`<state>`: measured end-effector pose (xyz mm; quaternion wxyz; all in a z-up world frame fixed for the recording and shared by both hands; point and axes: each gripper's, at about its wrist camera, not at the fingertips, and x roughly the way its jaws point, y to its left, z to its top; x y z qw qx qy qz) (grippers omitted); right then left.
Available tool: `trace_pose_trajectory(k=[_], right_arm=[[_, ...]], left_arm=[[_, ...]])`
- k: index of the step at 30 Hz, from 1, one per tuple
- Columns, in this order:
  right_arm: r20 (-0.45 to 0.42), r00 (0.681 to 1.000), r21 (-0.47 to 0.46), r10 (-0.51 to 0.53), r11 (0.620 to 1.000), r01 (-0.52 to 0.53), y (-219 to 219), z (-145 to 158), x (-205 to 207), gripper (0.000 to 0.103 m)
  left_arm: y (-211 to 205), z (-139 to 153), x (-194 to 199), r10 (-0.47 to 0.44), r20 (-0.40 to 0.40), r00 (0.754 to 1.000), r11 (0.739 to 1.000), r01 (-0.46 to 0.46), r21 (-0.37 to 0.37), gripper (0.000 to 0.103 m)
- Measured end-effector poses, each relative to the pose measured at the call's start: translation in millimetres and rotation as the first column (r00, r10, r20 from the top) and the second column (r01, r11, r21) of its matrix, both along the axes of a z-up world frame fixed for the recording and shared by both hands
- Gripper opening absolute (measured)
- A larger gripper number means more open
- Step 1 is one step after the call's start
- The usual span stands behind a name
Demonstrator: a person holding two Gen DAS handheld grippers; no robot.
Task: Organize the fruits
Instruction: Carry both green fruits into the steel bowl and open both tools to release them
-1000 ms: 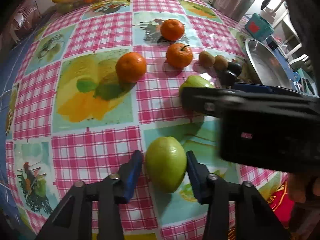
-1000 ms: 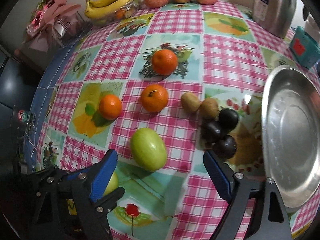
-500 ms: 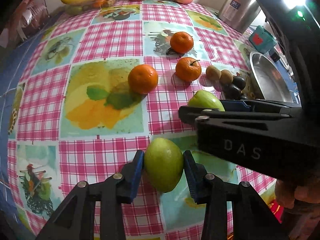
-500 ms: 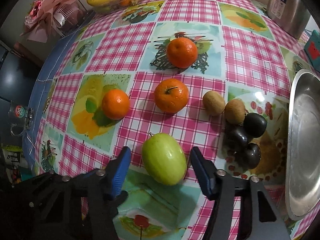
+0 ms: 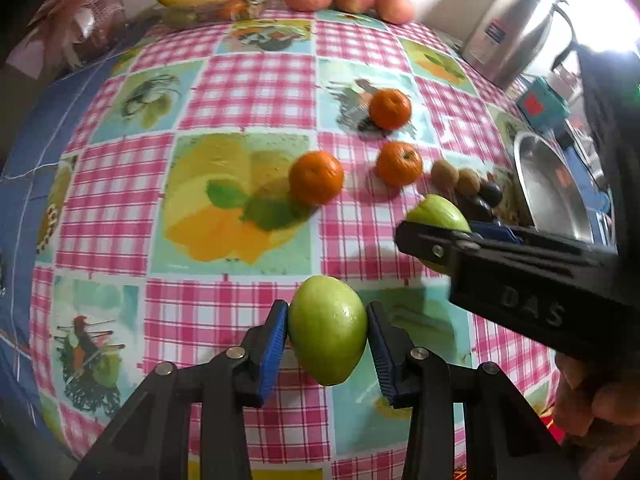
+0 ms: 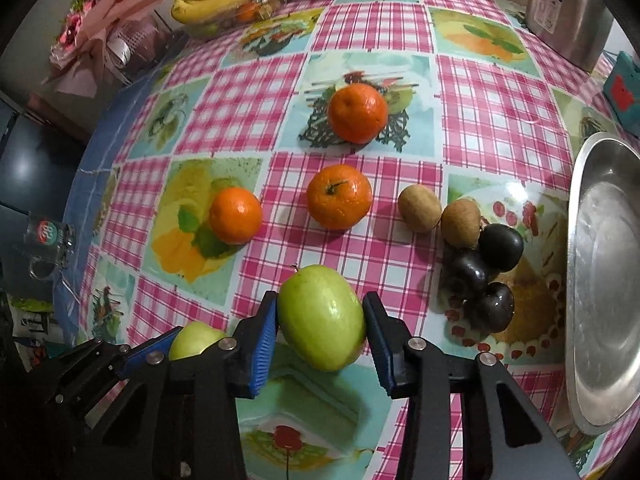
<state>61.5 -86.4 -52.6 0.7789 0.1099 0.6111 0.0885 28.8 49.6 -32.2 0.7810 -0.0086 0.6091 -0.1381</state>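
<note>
Two smooth green oval fruits, one per tool. Left gripper: blue pads closed against the nearer green fruit above the pink-checked tablecloth. Right gripper: jaws pressed on the second green fruit, seemingly lifted. Three round oranges lie beyond.

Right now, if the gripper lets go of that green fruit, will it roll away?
Probably a little. The green fruit in the right gripper is egg-shaped and smooth, so it would likely wobble rather than roll far. Its skin looks shiny, so it may be slippery. It looks firm, not squishy.
</note>
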Motion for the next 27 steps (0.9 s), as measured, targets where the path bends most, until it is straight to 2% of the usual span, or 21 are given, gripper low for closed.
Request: trace_pose_trajectory(k=[7, 14, 20, 27], right_arm=[[0.026, 0.999, 0.021, -0.045, 0.999, 0.045, -12, 11, -1, 0.044], [0.070, 0.992, 0.032, -0.107, 0.994, 0.105, -30, 28, -2, 0.044], [0.104, 0.977, 0.019, -0.184, 0.983, 0.183, -54, 39, -3, 0.044], [0.119, 0.937, -0.001, -0.327, 0.944, 0.330, -101, 48, -7, 0.044]], left_arm=[[16, 26, 27, 0.177, 0.030, 0.984, 0.984, -0.178, 0.006, 0.042], [1, 46, 47, 0.275, 0.062, 0.959, 0.961, -0.276, 0.003, 0.042], [-26, 51, 62, 0.317, 0.073, 0.945, 0.948, -0.317, -0.016, 0.042], [-70, 44, 64, 0.274, 0.055, 0.960, 0.962, -0.274, -0.002, 0.042]])
